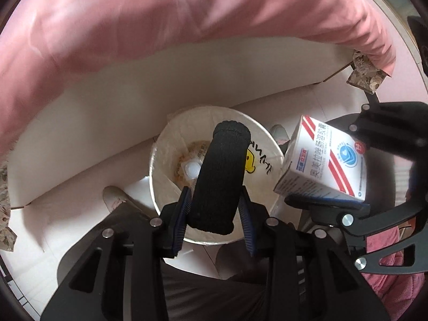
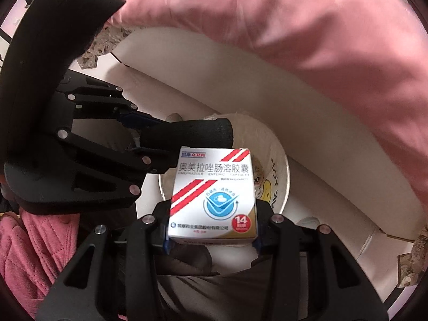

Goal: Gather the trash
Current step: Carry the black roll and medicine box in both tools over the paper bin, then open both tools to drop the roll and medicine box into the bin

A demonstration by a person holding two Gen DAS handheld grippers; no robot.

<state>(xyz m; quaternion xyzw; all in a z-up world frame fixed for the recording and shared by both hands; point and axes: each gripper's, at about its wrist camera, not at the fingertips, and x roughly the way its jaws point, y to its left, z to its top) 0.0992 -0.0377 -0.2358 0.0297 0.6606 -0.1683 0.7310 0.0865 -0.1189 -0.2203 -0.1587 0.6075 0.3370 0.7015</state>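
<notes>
My left gripper [image 1: 214, 211] is shut on a black foam cylinder [image 1: 220, 176] and holds it over the open mouth of a white trash bin [image 1: 165, 144] with a plastic liner and a yellow duck drawing. My right gripper [image 2: 211, 240] is shut on a white and red medicine box [image 2: 214, 195], held just above the bin's rim [image 2: 283, 165]. In the left wrist view the box [image 1: 321, 160] hangs at the right of the bin. In the right wrist view the foam cylinder [image 2: 192, 133] lies left of and behind the box.
A white bed frame [image 1: 107, 112] runs behind the bin, with a pink quilt [image 1: 160, 21] hanging over it. A floral cloth corner [image 1: 366, 72] shows at the right. A pink quilted garment [image 2: 34, 254] is at the lower left. The floor is white tile.
</notes>
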